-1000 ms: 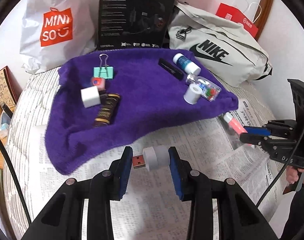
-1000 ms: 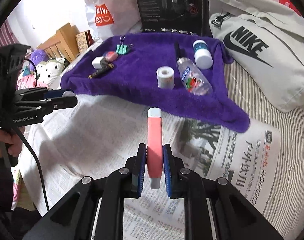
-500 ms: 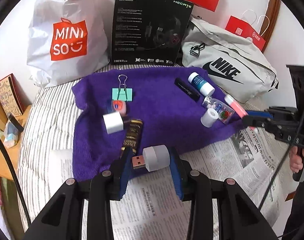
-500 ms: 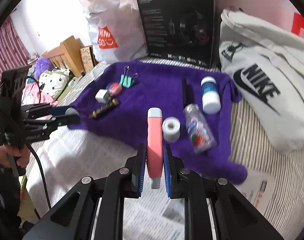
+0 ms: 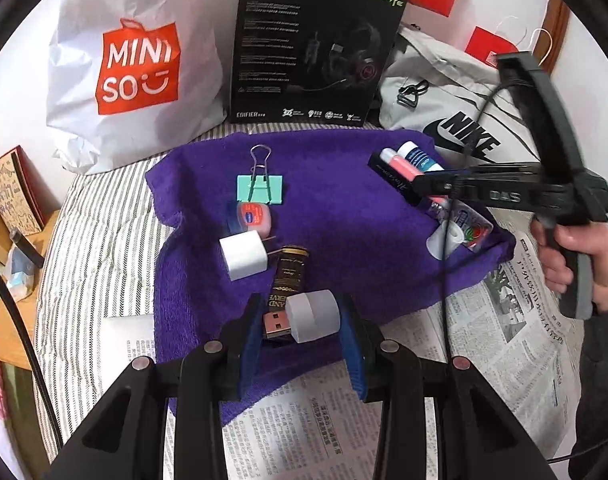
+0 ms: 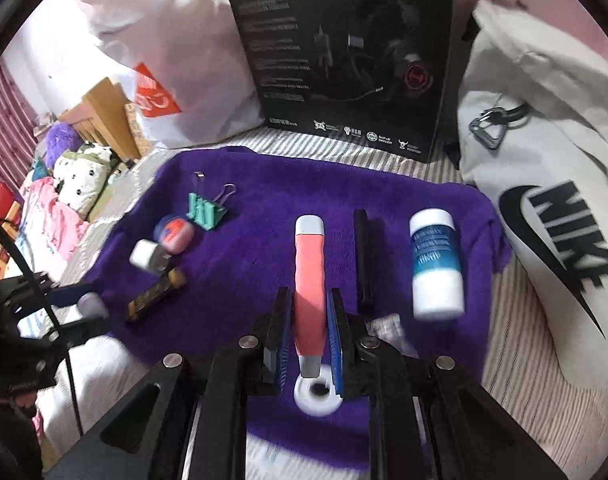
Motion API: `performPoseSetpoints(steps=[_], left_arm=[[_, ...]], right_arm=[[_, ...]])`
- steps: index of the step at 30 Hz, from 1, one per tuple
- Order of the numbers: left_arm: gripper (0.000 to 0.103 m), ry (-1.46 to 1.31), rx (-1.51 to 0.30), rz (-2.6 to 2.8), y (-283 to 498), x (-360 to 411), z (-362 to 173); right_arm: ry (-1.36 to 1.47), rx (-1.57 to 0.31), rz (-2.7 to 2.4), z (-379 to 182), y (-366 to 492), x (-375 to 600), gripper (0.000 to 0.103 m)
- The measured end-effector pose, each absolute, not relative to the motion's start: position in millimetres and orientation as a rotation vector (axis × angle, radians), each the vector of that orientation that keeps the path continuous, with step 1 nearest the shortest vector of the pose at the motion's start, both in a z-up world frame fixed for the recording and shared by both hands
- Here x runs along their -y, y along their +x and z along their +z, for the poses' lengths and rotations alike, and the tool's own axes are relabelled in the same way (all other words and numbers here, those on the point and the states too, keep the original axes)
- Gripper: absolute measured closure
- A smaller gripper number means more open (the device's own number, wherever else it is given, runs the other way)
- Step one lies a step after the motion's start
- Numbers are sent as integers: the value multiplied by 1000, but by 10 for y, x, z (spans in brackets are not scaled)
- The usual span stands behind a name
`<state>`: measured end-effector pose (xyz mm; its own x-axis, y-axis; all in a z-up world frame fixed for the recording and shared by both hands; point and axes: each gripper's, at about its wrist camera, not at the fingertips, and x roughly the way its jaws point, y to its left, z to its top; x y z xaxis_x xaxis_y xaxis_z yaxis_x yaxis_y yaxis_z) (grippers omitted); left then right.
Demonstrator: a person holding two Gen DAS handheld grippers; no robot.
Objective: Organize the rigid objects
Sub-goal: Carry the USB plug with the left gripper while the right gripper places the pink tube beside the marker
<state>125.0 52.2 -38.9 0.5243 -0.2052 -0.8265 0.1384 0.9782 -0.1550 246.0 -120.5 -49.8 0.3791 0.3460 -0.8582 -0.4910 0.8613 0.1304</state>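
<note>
The purple towel extends ahead of both claws. The right claw is clamped on the pink tube, above the towel. The left claw grips the white USB plug at the towel's near edge.

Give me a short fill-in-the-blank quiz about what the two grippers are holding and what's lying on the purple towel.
1. The left gripper holds a white plug with a ____ connector.
2. The right gripper is shut on a pink-and-white ____.
3. The teal binder clip lies on the ____ towel.
4. The bag behind the blue-labelled bottle reads ____.

Missing words: USB; tube; purple; Nike
</note>
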Motion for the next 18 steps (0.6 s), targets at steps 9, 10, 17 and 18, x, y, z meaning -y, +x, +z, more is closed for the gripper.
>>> performPoseSetpoints(steps=[9, 10, 17, 18], left_arm=[[68, -59, -1009, -214, 1299, -572, -428], [68, -62, -1010, -213, 1310, -579, -431], [68, -67, -1015, -213, 1385, -574, -449], [68, -70, -1016, -214, 1398, -573, -451]], right_arm=[[-239, -1106, 473, -869, 2695, 1066, 86], [-244, -1107, 471, -878, 2702, 1069, 86], [-268, -1101, 451, -943, 2815, 1071, 86], [-265, -1100, 451, -942, 2820, 1080, 86]])
